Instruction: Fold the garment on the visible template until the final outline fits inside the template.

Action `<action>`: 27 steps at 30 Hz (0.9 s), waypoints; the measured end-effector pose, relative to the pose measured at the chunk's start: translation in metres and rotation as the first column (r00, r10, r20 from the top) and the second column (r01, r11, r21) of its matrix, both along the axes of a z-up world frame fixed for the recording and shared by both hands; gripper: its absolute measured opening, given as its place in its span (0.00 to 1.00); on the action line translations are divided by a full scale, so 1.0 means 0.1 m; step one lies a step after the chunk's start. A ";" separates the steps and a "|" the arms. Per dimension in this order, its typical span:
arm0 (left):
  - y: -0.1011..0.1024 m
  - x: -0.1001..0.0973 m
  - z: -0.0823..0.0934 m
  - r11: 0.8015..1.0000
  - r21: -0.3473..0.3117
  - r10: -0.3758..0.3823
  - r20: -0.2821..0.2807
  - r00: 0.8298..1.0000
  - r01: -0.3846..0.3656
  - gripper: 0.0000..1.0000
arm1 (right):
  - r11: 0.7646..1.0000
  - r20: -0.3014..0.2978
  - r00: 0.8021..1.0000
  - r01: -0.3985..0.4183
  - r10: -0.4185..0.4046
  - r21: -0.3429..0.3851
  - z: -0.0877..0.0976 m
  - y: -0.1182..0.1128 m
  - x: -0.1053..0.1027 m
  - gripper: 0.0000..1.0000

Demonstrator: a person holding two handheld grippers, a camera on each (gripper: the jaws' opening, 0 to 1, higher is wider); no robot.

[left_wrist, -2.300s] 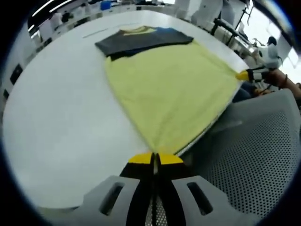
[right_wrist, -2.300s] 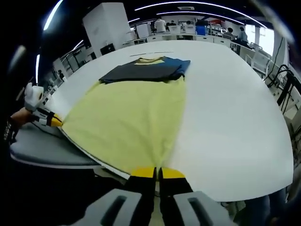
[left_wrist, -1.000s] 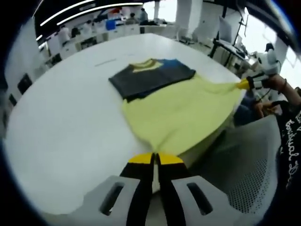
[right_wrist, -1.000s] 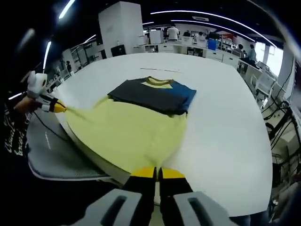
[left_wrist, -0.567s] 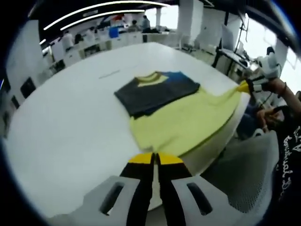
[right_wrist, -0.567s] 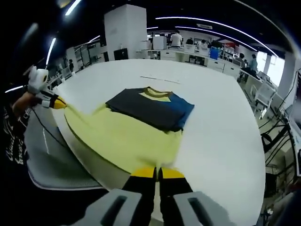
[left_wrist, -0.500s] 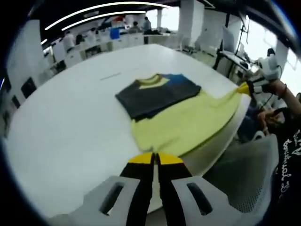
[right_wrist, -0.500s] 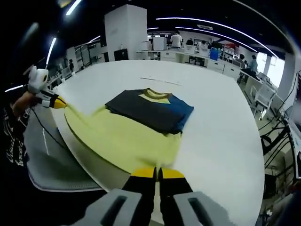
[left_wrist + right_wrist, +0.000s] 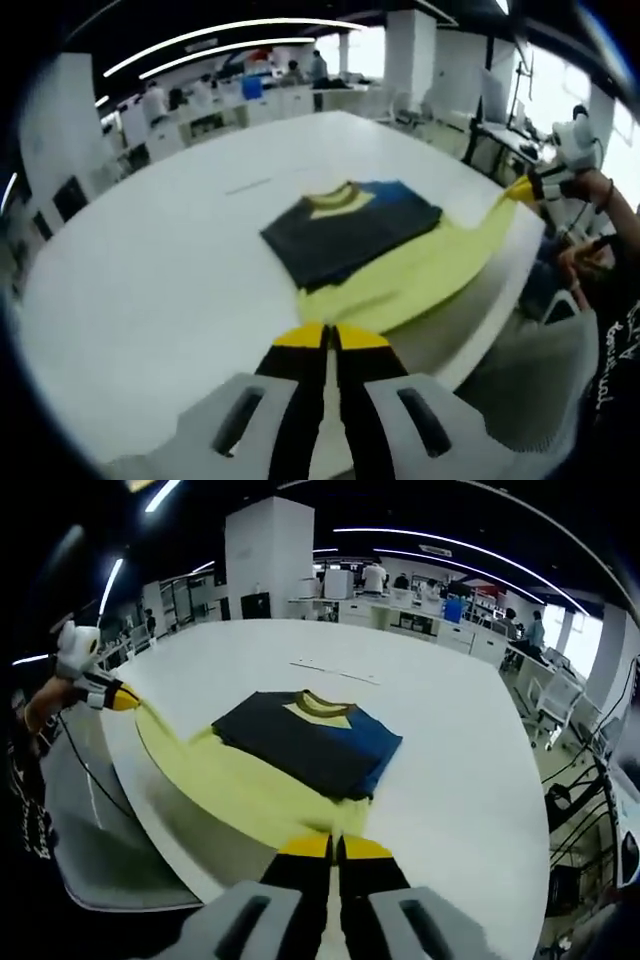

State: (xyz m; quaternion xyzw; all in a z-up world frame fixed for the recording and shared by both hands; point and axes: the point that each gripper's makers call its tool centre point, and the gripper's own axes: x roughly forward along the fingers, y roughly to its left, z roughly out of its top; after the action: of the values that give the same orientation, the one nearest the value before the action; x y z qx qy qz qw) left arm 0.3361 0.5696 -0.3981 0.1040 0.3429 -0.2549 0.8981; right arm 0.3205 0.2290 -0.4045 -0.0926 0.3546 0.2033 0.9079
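Left gripper view: the left gripper [image 9: 328, 338] is clamped on a near hem corner of the one garment [image 9: 385, 262], which lies on the white table [image 9: 150, 290], its yellow lower half lifted off the near edge. The right gripper [image 9: 520, 187] pinches the other corner at right.

Right gripper view: the right gripper [image 9: 328, 845] grips the hem; the left gripper [image 9: 122, 703] holds its corner at left. Judged step: folding the hem toward the collar; next, carry both corners far together. Template not discernible

Honestly nothing readable here. There's some white lettering on a person's black sleeve [image 9: 612, 352] at the edge of the left gripper view, way too blurry.
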 end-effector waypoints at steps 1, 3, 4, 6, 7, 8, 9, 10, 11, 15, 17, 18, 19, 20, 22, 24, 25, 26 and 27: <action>0.00 0.02 0.01 1.000 0.000 0.001 0.003 1.000 -0.001 0.00 | 1.000 0.003 1.000 0.000 0.000 0.000 0.02 0.00 0.02 0.00; 0.00 0.06 0.03 1.000 -0.002 0.003 0.007 1.000 -0.003 0.00 | 1.000 0.015 1.000 -0.001 0.001 -0.002 0.06 0.00 0.06 0.00; 0.00 0.08 0.04 1.000 -0.003 0.005 0.012 1.000 -0.005 0.00 | 1.000 0.024 1.000 -0.002 0.002 -0.003 0.09 -0.01 0.10 0.00; 0.00 0.13 0.06 1.000 0.000 0.005 0.017 1.000 -0.005 0.00 | 1.000 0.034 0.999 -0.003 0.003 -0.006 0.13 -0.01 0.14 0.00; 0.00 0.16 0.08 1.000 -0.001 0.006 0.023 1.000 -0.006 0.00 | 1.000 0.043 0.999 -0.004 0.004 -0.008 0.16 -0.01 0.18 0.00; 0.00 0.18 0.09 1.000 -0.002 0.005 0.027 1.000 -0.005 0.00 | 1.000 0.047 0.999 -0.004 0.005 -0.009 0.17 -0.01 0.20 0.00; -0.01 0.21 0.12 1.000 -0.004 0.006 0.031 0.999 -0.006 0.00 | 1.000 0.054 0.999 -0.006 0.007 -0.013 0.19 -0.02 0.24 0.00; -0.01 0.23 0.14 1.000 -0.007 0.008 0.037 0.999 -0.008 0.00 | 1.000 0.060 0.998 -0.006 0.007 -0.014 0.21 -0.02 0.27 0.00; -0.02 0.27 0.16 1.000 -0.009 0.011 0.043 0.999 -0.011 0.00 | 1.000 0.066 0.998 -0.004 0.005 -0.015 0.23 -0.02 0.31 0.00; -0.03 0.38 0.21 0.999 -0.042 0.037 0.049 0.998 -0.035 0.00 | 1.000 0.085 0.996 0.001 0.001 -0.016 0.27 -0.04 0.43 0.00; -0.03 0.43 0.23 0.997 -0.056 0.051 0.052 0.997 -0.048 0.00 | 1.000 0.093 0.996 0.002 0.000 -0.019 0.28 -0.04 0.48 0.00; -0.03 0.47 0.26 0.996 -0.073 0.062 0.058 0.996 -0.058 0.00 | 1.000 0.099 0.995 0.005 -0.003 -0.021 0.29 -0.05 0.52 0.00; -0.04 0.50 0.28 0.994 -0.087 0.071 0.064 0.995 -0.066 0.00 | 1.000 0.100 0.995 0.007 -0.005 -0.020 0.30 -0.05 0.53 0.00; -0.03 0.55 0.30 0.993 -0.091 0.075 0.068 0.995 -0.069 0.00 | 1.000 0.106 0.994 0.008 -0.006 -0.020 0.31 -0.05 0.56 0.00; -0.04 0.61 0.35 0.992 -0.100 0.084 0.081 0.993 -0.076 0.00 | 1.000 0.119 0.993 0.017 -0.015 -0.018 0.33 -0.07 0.62 0.00; -0.03 0.67 0.38 0.991 -0.109 0.094 0.090 0.992 -0.084 0.00 | 1.000 0.136 0.990 0.026 -0.024 -0.012 0.36 -0.08 0.69 0.00; -0.04 0.71 0.40 0.990 -0.108 0.096 0.096 0.991 -0.086 0.00 | 1.000 0.141 0.990 0.028 -0.027 -0.007 0.37 -0.08 0.73 0.00; -0.04 0.74 0.41 0.990 -0.109 0.097 0.100 0.990 -0.086 0.00 | 0.999 0.143 0.989 0.034 -0.033 0.001 0.37 -0.09 0.77 0.00; -0.06 0.78 0.44 0.990 -0.111 0.098 0.109 0.989 -0.086 0.00 | 0.999 0.148 0.988 0.037 -0.038 0.011 0.38 -0.09 0.81 0.00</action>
State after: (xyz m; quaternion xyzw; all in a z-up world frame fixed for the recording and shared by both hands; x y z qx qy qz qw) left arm 0.4143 0.5641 -0.3539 0.0548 0.2814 -0.2248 0.9313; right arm 0.4014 0.2201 -0.3664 -0.0972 0.2870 0.1800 0.9358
